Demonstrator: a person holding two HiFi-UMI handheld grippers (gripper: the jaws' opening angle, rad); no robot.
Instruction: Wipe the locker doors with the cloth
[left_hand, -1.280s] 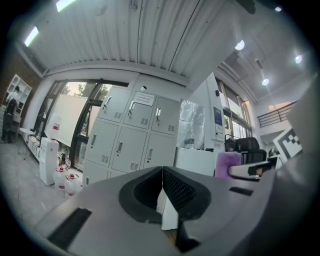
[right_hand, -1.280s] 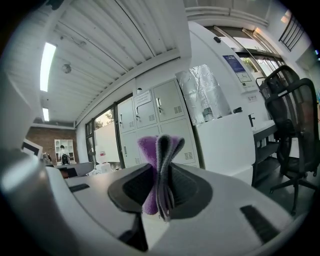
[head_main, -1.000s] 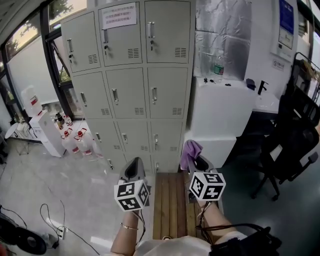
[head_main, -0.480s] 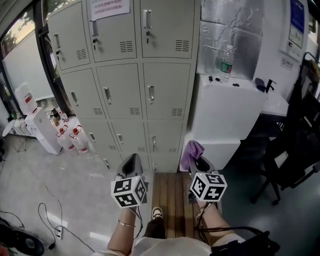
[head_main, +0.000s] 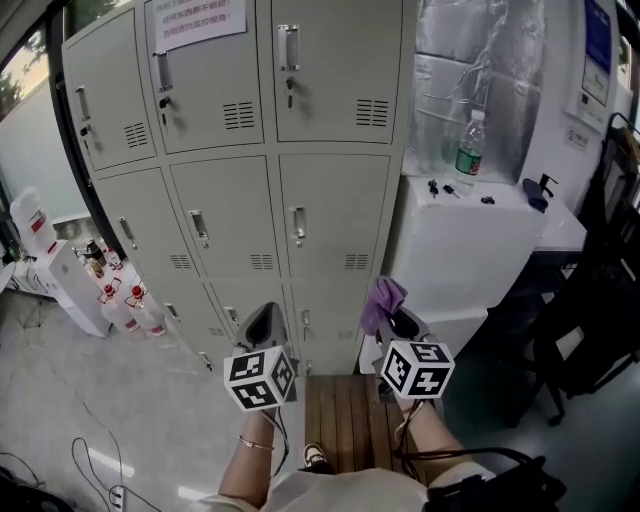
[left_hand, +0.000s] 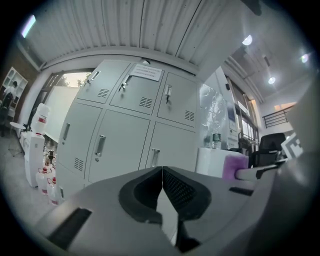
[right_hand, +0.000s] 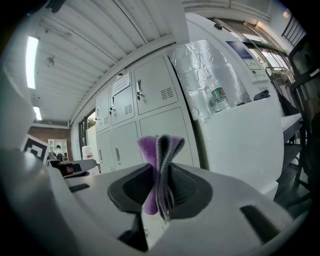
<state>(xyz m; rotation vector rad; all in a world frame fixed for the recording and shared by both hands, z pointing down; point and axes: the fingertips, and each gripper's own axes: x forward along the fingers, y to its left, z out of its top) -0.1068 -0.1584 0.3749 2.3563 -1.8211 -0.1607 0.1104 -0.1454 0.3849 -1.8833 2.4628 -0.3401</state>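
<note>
The lockers (head_main: 290, 130) are viewed steeply downward from the head, with the left gripper (head_main: 266, 312) and right gripper (head_main: 398, 322) low in frame. From each gripper, a low, upward look along its jaws is taken, the cloth (right_hand: 160, 150) very near the right lens. Lockers and bottle (head_main: 469, 145) are shared by all 3 views.

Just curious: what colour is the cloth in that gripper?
Purple cloth, clearest in the right gripper view.

A water bottle (head_main: 469, 142) tops the white cabinet (head_main: 450, 250); lockers (head_main: 330, 210) and jugs (head_main: 124, 304) stand on the floor (head_main: 90, 400).
</note>
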